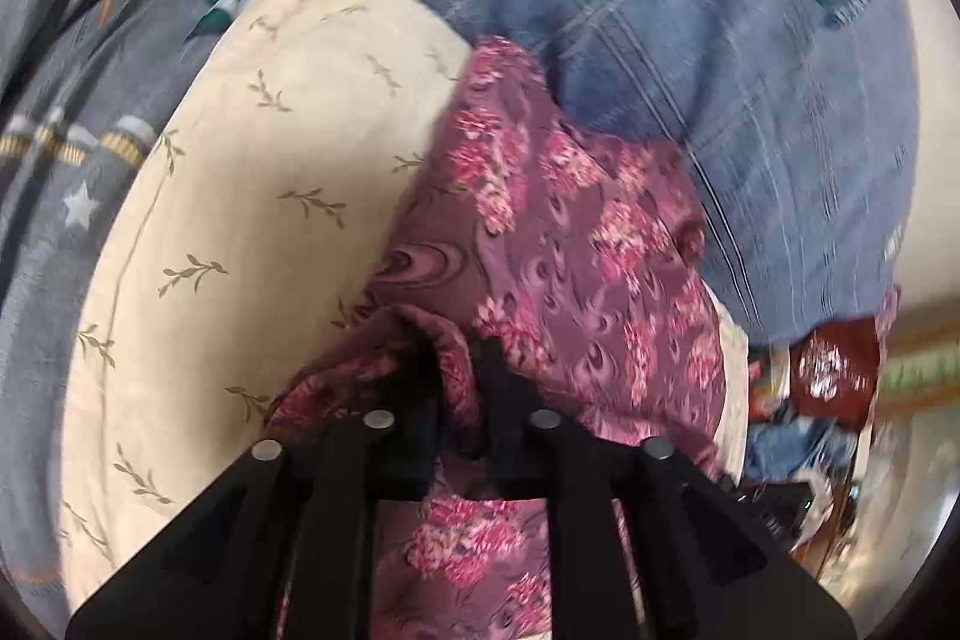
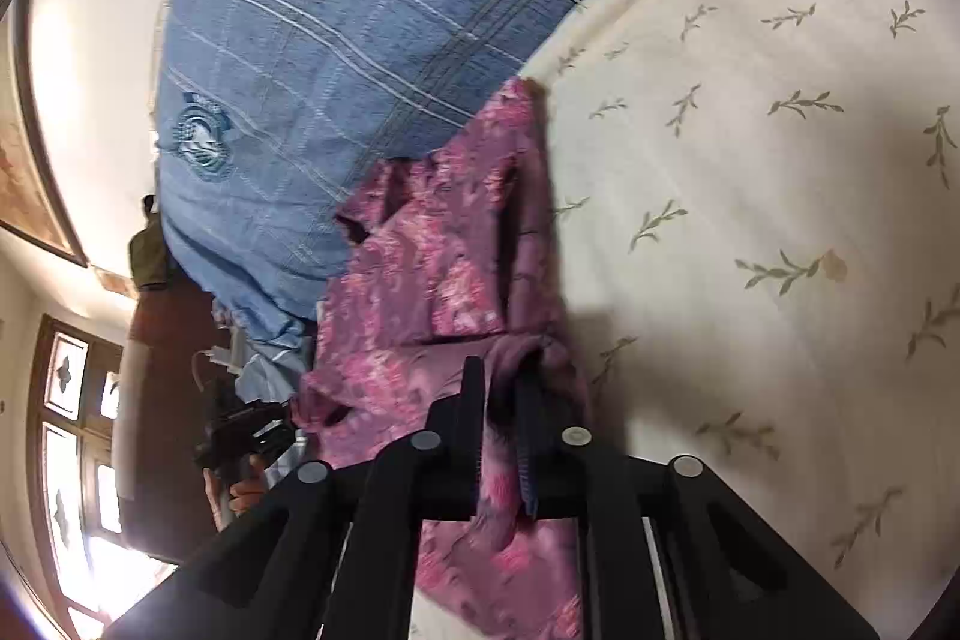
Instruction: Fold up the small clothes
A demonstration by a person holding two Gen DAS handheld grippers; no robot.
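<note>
A small purple garment with pink flowers lies across a cream sheet with leaf sprigs. My left gripper is shut on a bunched edge of it. In the right wrist view the same garment lies along the cream sheet, with one part folded over. My right gripper is shut on another edge of the garment, and cloth hangs down between its fingers. The left gripper also shows far off in the right wrist view, held by a hand.
A blue checked pillow with a round badge lies right behind the garment; it also shows in the right wrist view. A grey-blue blanket with stars lies to the left. A dark wooden window and cluttered items stand beyond the bed.
</note>
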